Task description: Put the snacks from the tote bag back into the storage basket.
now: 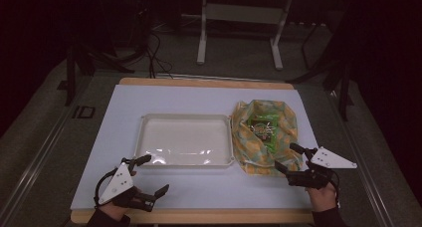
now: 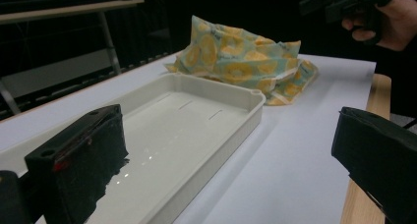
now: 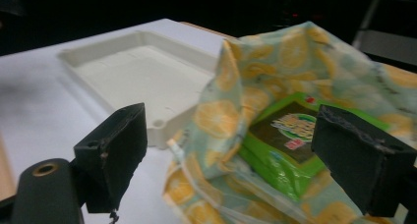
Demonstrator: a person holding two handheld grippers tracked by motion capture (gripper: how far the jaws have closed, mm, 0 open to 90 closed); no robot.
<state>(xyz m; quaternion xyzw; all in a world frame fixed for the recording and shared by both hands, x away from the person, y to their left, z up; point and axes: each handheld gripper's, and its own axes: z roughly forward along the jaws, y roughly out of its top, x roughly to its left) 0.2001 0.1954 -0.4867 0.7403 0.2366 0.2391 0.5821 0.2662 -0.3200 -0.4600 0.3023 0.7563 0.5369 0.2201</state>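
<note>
From the high view we see the cloth bag [image 1: 265,136], printed with yellow fruit, lying open on the surface [image 1: 124,102] just right of the white tray [image 1: 185,139], a green packet [image 1: 263,129] showing inside it. Our right tool [image 1: 289,158] sits at the bag's near right corner, jaws spread and gripping nothing. Our left tool [image 1: 154,174] rests near the tray's front left corner, jaws apart and empty.

In the left gripper view the bag [image 2: 246,64] lies beyond the tray [image 2: 236,123], well apart from this tool.

In the right gripper view the bag [image 3: 221,116] and packet [image 3: 280,140] lie between the wide jaws, untouched.
</note>
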